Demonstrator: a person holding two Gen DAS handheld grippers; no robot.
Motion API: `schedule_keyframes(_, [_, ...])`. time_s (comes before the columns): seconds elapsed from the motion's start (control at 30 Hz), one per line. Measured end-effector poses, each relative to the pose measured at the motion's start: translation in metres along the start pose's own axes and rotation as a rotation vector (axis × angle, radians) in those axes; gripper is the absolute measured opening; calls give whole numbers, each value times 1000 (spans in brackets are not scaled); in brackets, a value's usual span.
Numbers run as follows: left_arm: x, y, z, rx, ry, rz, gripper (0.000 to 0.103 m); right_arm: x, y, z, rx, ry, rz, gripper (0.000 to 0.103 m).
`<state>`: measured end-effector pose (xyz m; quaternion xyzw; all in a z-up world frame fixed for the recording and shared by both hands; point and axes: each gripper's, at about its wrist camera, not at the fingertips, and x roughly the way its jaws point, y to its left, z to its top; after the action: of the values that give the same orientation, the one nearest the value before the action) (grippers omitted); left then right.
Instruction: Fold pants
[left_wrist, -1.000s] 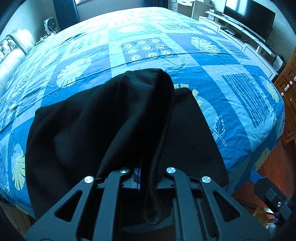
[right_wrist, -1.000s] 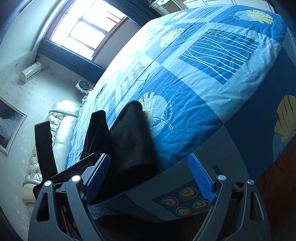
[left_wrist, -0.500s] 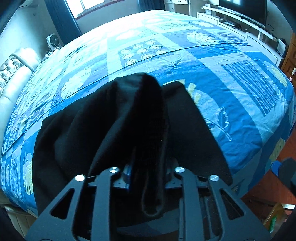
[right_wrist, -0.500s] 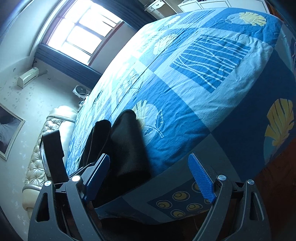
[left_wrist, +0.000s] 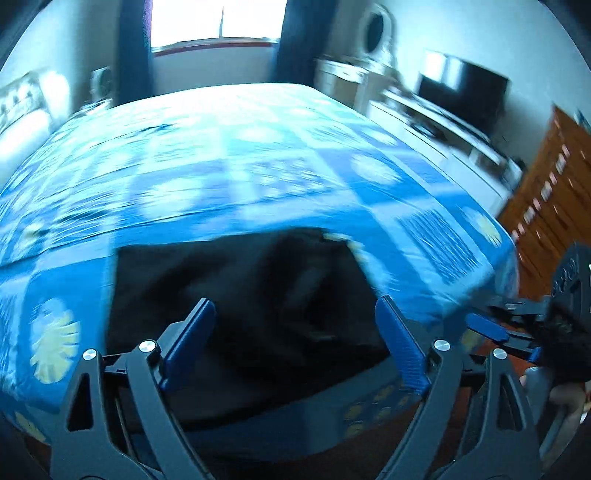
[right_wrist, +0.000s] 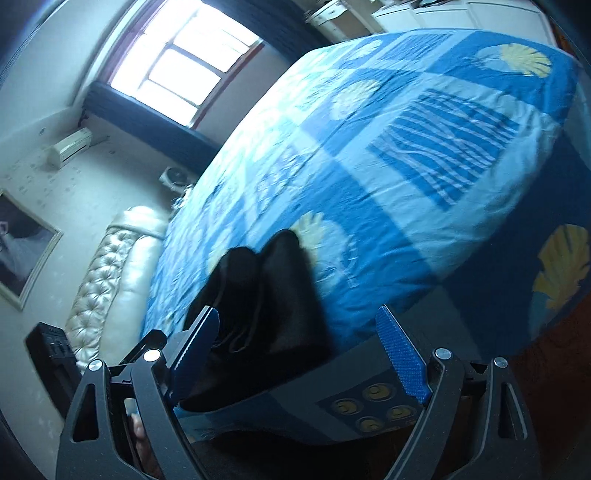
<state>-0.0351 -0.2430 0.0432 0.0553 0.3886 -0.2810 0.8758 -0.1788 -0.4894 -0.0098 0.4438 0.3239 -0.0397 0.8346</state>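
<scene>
**Both grippers free of the pants at the bed's near edge**

The left gripper (left_wrist: 295, 343) stood with its blue pads spread wide and nothing between them. The right gripper (right_wrist: 299, 354) was likewise spread, its pads bare. In the left wrist view the right unit showed at the far right border, partly cut off by the frame.

The black pants (left_wrist: 251, 295) lay flat on the blue patterned bedspread (left_wrist: 258, 177), just beyond the left fingers (left_wrist: 188, 343), with their near portion reaching the bed's near edge and drooping slightly over it. From the right wrist view the same pants (right_wrist: 266, 302) appeared as a raised double ridge near the bed's corner, their lower part masked by the left-hand pad.

To the right of the garment the bedspread ran clear to the corner, where it dropped away towards the floor. Beyond the pants the bed surface extended unobstructed to the far side.

Both views were motion-blurred; fold lines within the black cloth could not be made out. Further off stood a padded headboard (right_wrist: 107, 273), a window (left_wrist: 218, 22), a television (left_wrist: 461, 92) and a wooden cabinet (left_wrist: 554, 195).
</scene>
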Motion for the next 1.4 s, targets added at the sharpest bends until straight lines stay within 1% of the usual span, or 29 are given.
schedule_keyframes(0.03, [-5, 25, 0, -42, -2, 30, 88, 6, 7, 0, -6, 20, 26, 86])
schedule_keyframes(0.1, [-7, 69, -4, -116, 6, 78, 88, 20, 20, 1, -24, 58, 50, 86])
schedule_keyframes(0.17, [-6, 102, -10, -174, 37, 106, 88, 41, 34, 0, -42, 117, 87, 86])
schedule_keyframes(0.2, [-5, 117, -14, -203, 56, 108, 88, 53, 39, 1, -44, 140, 98, 86])
schedule_keyframes(0.27, [-4, 146, -28, -270, 86, 119, 88, 75, 47, 1, -50, 187, 91, 86])
schedule_keyframes(0.33, [-6, 164, -41, -311, 97, 127, 88, 94, 50, 1, -49, 215, 66, 86])
schedule_keyframes(0.4, [-10, 175, -51, -340, 99, 125, 88, 111, 52, -1, -29, 248, 64, 86])
schedule_keyframes(0.5, [-13, 190, -67, -389, 107, 109, 88, 126, 56, -5, 7, 313, 112, 86])
schedule_keyframes(0.57, [-10, 195, -74, -415, 121, 94, 88, 133, 59, -6, -5, 317, 74, 86])
schedule_keyframes(0.67, [-8, 197, -83, -431, 134, 77, 88, 142, 65, -8, -44, 344, 51, 86])
schedule_keyframes(0.73, [-6, 196, -86, -431, 141, 69, 88, 147, 71, -12, -92, 365, -4, 86])
schedule_keyframes(0.77, [-5, 195, -87, -427, 143, 66, 88, 150, 75, -12, -117, 364, -26, 79])
schedule_keyframes(0.8, [-5, 194, -87, -422, 146, 64, 88, 153, 77, -14, -143, 369, -47, 57])
schedule_keyframes(0.83, [-4, 194, -88, -419, 148, 64, 88, 158, 79, -16, -153, 391, -53, 46])
schedule_keyframes(0.87, [-3, 193, -89, -419, 151, 64, 88, 161, 77, -17, -148, 399, -53, 37])
schedule_keyframes(0.9, [-2, 194, -90, -421, 155, 62, 88, 161, 76, -17, -145, 394, -51, 32])
schedule_keyframes(0.97, [-2, 195, -92, -429, 161, 57, 88, 156, 75, -14, -132, 382, -27, 27])
schedule_keyframes(1.0, [-2, 195, -91, -430, 161, 57, 88, 150, 73, -10, -114, 369, 3, 21])
schedule_keyframes(1.07, [-2, 196, -91, -437, 163, 45, 88, 137, 71, -4, -103, 341, 44, 17])
schedule_keyframes(1.17, [-2, 196, -88, -447, 165, 18, 88, 116, 65, 9, -86, 305, 101, 14])
schedule_keyframes(1.27, [2, 190, -83, -429, 165, 12, 88, 105, 55, 14, -102, 282, 74, 13])
schedule_keyframes(1.37, [7, 182, -81, -410, 174, 9, 88, 106, 28, 13, -59, 290, 41, 13])
schedule_keyframes(1.4, [8, 181, -81, -407, 176, 9, 88, 109, 21, 11, -49, 293, 26, 11])
